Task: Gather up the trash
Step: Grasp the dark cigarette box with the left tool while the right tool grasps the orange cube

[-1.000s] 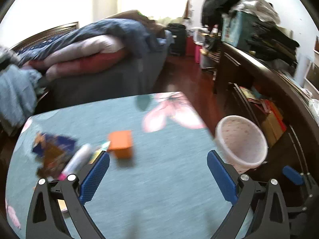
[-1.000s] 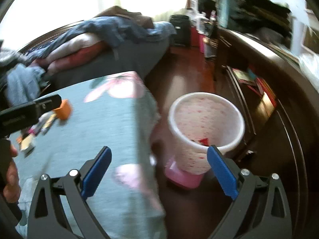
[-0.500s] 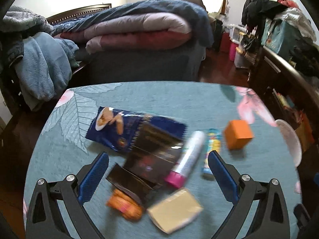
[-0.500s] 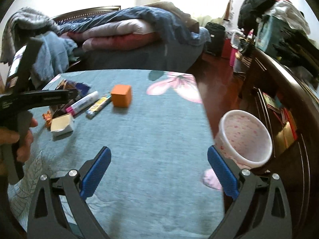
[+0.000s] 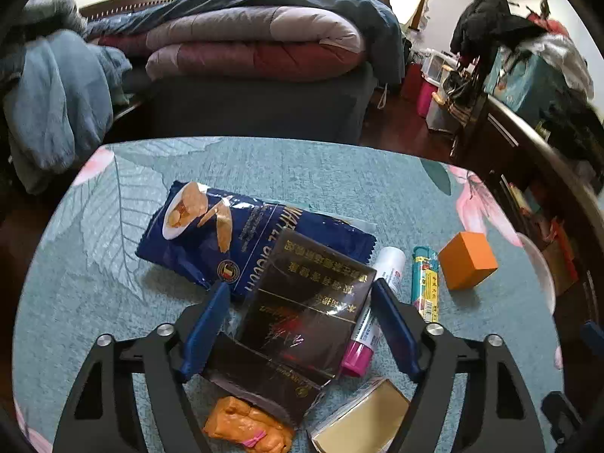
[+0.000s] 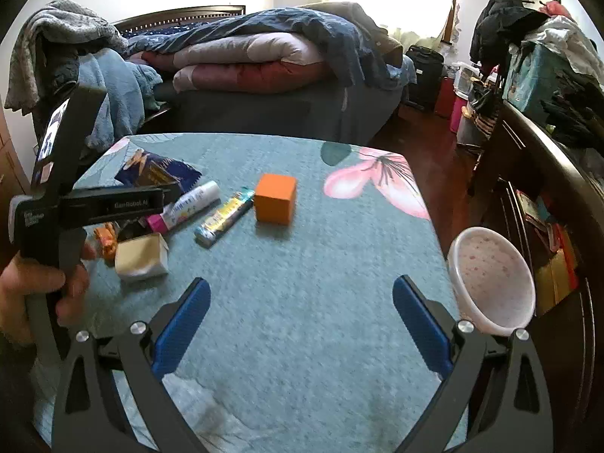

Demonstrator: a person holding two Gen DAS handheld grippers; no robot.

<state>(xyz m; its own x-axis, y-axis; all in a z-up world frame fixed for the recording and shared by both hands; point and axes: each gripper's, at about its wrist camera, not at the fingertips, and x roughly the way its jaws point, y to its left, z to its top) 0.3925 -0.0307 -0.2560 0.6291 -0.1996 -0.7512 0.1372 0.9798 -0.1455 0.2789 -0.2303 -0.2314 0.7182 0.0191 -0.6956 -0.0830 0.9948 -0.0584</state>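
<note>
Glossy dark flat wrapper (image 5: 302, 313), perhaps foil

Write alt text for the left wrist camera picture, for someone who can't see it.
The left tool, its jaws closing, straddles a dark glossy wrapper lying on a blue biscuit bag on a teal floral tablecloth. Nearby lie a pink-capped tube, an orange box and an orange crumpled wrapper; a bed piled with quilts stands behind.

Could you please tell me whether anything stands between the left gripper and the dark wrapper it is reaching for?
Nothing visible does: the left gripper already straddles the dark wrapper, jaws closing. A pink-capped tube lies just inside its right finger and may get pinched.
</note>
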